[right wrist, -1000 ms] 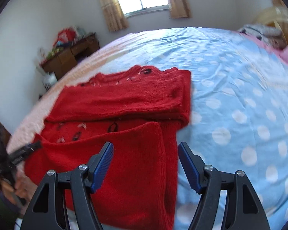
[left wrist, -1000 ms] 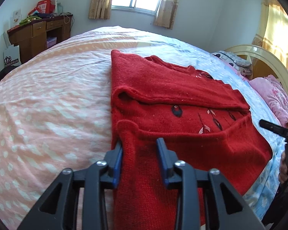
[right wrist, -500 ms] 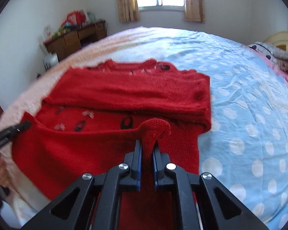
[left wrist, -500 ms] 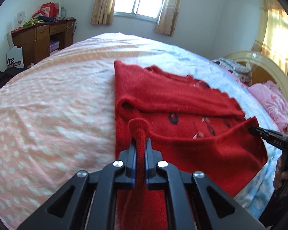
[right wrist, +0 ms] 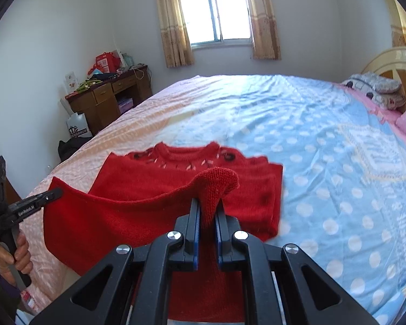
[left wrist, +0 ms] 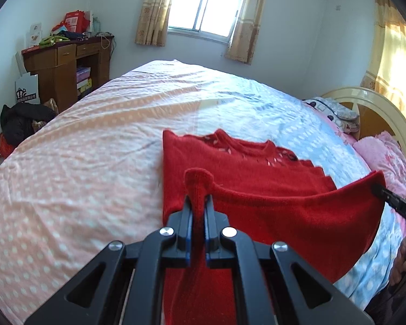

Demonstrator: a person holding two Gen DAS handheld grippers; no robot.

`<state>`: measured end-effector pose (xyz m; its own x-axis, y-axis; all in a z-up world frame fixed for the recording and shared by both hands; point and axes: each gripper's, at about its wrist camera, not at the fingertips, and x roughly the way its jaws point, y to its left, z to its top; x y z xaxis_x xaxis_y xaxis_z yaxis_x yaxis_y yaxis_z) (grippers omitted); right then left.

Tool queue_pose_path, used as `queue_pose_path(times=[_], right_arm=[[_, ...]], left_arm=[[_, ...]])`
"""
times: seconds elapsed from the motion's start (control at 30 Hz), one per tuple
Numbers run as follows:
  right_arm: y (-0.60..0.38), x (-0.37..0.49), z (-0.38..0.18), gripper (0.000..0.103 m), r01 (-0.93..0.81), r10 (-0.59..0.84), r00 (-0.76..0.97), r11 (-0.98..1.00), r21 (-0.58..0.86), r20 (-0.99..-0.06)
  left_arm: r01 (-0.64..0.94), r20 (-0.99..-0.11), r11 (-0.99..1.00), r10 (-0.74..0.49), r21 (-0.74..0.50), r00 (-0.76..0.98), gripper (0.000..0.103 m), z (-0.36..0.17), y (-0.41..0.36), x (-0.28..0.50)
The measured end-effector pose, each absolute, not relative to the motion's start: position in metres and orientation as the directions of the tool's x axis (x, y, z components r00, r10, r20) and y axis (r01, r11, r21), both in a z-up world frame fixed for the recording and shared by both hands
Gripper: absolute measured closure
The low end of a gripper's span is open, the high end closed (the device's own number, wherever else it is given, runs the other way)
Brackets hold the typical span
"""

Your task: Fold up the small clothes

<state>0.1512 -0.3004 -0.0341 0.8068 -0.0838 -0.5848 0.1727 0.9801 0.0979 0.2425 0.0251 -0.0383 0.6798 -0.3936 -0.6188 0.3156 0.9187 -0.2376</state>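
gripping one bottom corner each, the left tongs [left wrist: 198, 206] and right tongs [right wrist: 208, 212] are clamped on the red sweater [left wrist: 259, 187], its hem hanging between them above the bed [right wrist: 324, 140]; the neckline seems, through blur, to rest there.

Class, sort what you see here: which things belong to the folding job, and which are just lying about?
Part of the job:
red sweater
left hand-held gripper
right hand-held gripper
bed

Lying about:
wooden desk
pink pillow
curtains
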Motion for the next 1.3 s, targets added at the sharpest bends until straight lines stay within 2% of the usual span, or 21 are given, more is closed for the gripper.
queue_pose_path(times=[0.13, 0.37, 0.7, 0.83, 1.13, 1.3], right_arm=[[-0.306, 0.166, -0.024, 0.095, 0.179, -0.105, 0.814, 0.981, 0.075, -0.571], [-0.321, 0.205, -0.014, 0.095, 0.203, -0.148, 0.812, 0.979, 0.035, -0.564], [-0.348, 0.287, -0.028, 0.095, 0.26, -0.233, 0.783, 0.965, -0.036, -0.576], [-0.364, 0.319, -0.046, 0.095, 0.293, -0.257, 0.764, 0.955, -0.037, -0.592], [-0.382, 0.37, -0.111, 0.095, 0.357, -0.312, 0.694, 0.932, -0.066, -0.649], [-0.389, 0.38, -0.13, 0.095, 0.367, -0.3, 0.642, 0.928, -0.061, -0.706]], left_arm=[[0.303, -0.613, 0.931, -0.363, -0.205, 0.702, 0.096, -0.028, 0.021, 0.261], [0.281, -0.621, 0.935, -0.354, -0.216, 0.699, 0.096, -0.023, 0.009, 0.296], [0.242, -0.635, 0.95, -0.312, -0.197, 0.707, 0.096, -0.033, -0.012, 0.361], [0.217, -0.653, 0.954, -0.299, -0.205, 0.696, 0.096, -0.045, -0.02, 0.39], [0.173, -0.753, 0.98, -0.187, -0.099, 0.631, 0.096, -0.095, -0.057, 0.446], [0.155, -0.785, 0.98, -0.192, -0.123, 0.589, 0.092, -0.107, -0.052, 0.449]])
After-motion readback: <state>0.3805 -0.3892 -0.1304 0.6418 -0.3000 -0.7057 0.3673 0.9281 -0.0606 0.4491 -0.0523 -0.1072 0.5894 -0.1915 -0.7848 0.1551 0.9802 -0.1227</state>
